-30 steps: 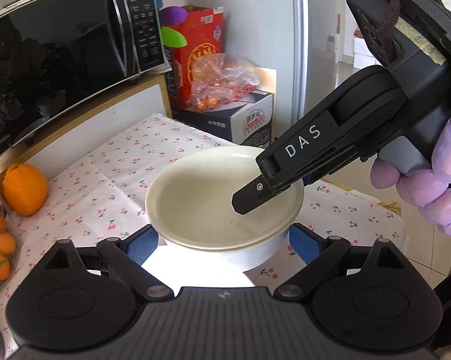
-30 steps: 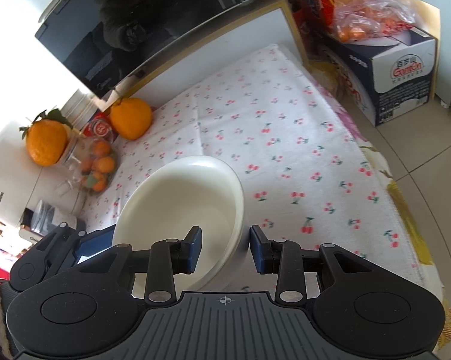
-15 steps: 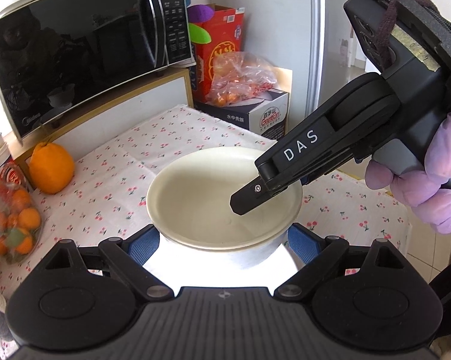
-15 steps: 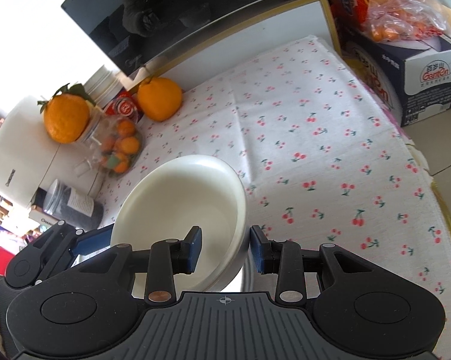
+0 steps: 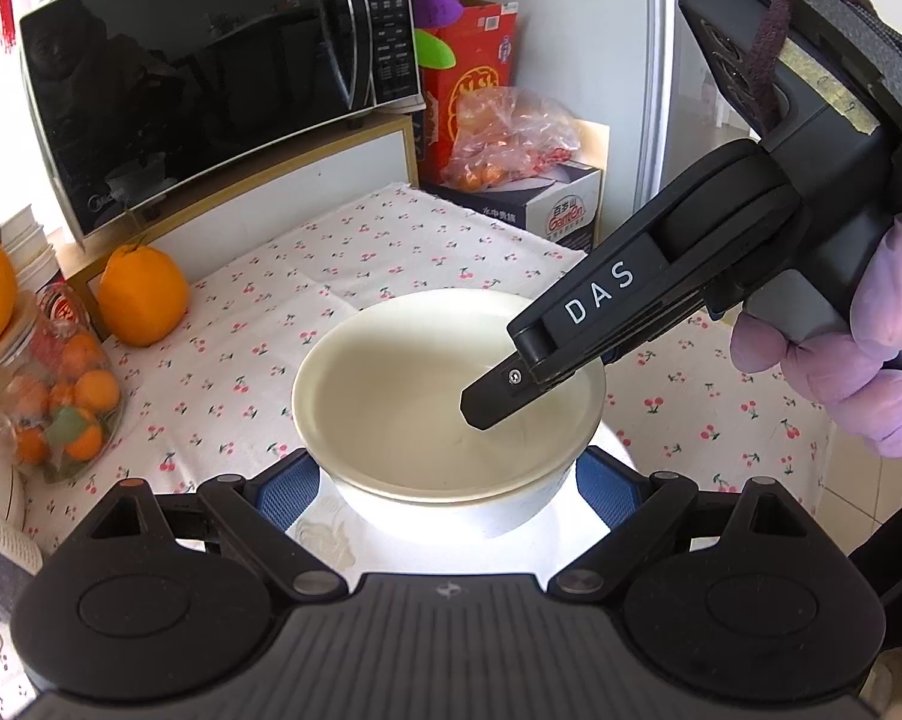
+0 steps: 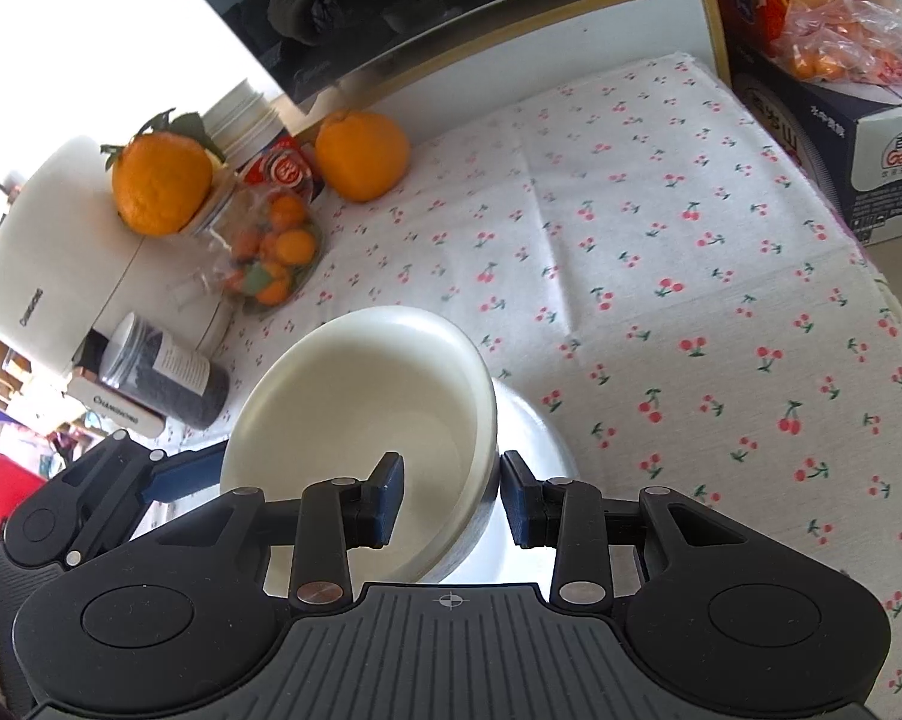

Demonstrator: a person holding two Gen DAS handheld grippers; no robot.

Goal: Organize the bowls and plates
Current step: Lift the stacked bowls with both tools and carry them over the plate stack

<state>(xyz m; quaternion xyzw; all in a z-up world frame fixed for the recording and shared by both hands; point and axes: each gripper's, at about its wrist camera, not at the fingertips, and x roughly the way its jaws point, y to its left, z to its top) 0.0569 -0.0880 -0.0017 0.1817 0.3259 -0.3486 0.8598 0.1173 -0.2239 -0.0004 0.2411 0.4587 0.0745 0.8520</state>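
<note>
We see the worktop (image 6: 661,192) under its cherry cloth, the microwave (image 5: 210,78) behind. Our left gripper (image 5: 447,483) spreads wide around 1 white bowl (image 5: 511,510), touching its sides. The cream bowl (image 5: 390,396) sits inside it, our right gripper (image 6: 451,501) narrowly pinching its rim.

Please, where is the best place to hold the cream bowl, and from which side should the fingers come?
Grip the bowl at its rim wall, one finger inside and one outside, coming from above over the near right edge, as the right gripper does. The wall is thin and steep, the mouth open upward. The wide body suits only a nearly full opening, like the left gripper.
</note>
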